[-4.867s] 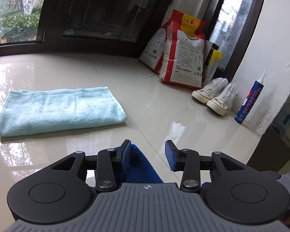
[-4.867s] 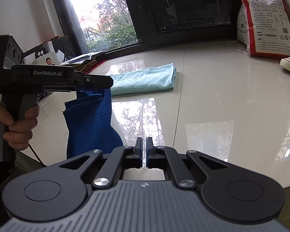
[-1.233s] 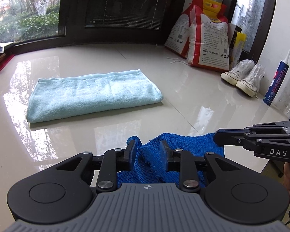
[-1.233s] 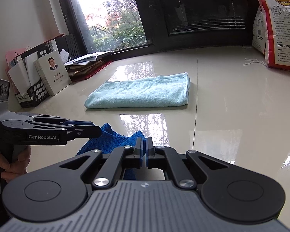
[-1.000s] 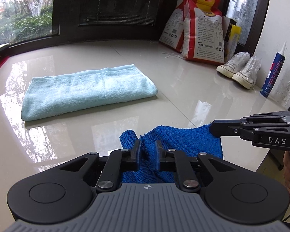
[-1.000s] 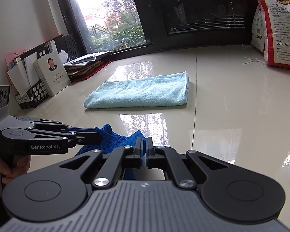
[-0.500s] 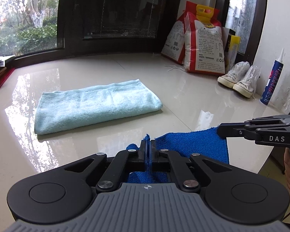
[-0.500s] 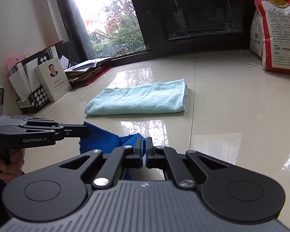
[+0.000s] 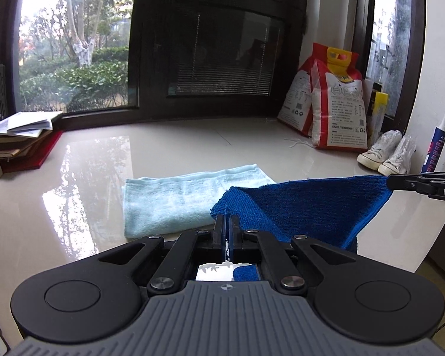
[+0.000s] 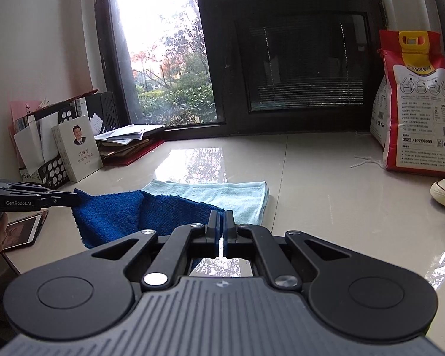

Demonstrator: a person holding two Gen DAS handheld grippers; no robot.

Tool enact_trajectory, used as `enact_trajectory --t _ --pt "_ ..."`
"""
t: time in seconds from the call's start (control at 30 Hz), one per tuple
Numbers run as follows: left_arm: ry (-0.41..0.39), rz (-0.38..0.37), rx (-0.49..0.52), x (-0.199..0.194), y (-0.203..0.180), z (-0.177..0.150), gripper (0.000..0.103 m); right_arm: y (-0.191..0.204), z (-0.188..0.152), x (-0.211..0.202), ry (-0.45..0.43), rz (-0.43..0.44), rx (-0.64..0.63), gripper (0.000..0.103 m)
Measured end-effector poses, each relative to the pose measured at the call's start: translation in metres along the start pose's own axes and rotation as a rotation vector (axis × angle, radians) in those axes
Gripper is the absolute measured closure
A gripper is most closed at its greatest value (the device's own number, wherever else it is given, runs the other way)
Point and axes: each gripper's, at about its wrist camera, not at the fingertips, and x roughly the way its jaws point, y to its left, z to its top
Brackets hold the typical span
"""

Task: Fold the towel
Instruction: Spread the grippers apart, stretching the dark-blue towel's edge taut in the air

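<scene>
- A light blue folded towel (image 9: 190, 198) was laid flat on the glossy tiled surface (image 9: 83, 195).
- Two red-and-white printed bags (image 9: 335, 106) were stood against the dark window frame (image 10: 299, 59), a loose white string (image 10: 366, 160) just in front.
- A pair of white sneakers (image 9: 385, 152) was placed near the wall, beside an upright sealant tube (image 9: 436, 145).
- A stack of books and papers (image 10: 127, 142) was piled on a red folder by the window.
- A white book with a portrait cover (image 10: 77, 148) was leaned against a perforated black file holder (image 10: 50, 169).
- A tablet (image 10: 22, 231) was seen at the surface's edge.
</scene>
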Motion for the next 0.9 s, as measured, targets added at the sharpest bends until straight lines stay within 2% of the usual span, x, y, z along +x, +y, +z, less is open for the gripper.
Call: enact_trajectory --t 0.33,0.5,0.9 --pt "-0.093 0.043 0.033 -0.029 0.017 0.037 0.101 0.001 0.030 -0.014 -0.080 -0.049 -0.085 0.101" --pt "-0.110 0.044 0.022 -0.034 0.024 0.044 0.101 0.000 0.038 -0.019 -0.101 -0.069 -0.110 0.101" --pt "-0.106 0.063 0.021 -0.006 0.048 0.068 0.101 -0.012 0.065 0.007 -0.131 -0.097 -0.152 0.101"
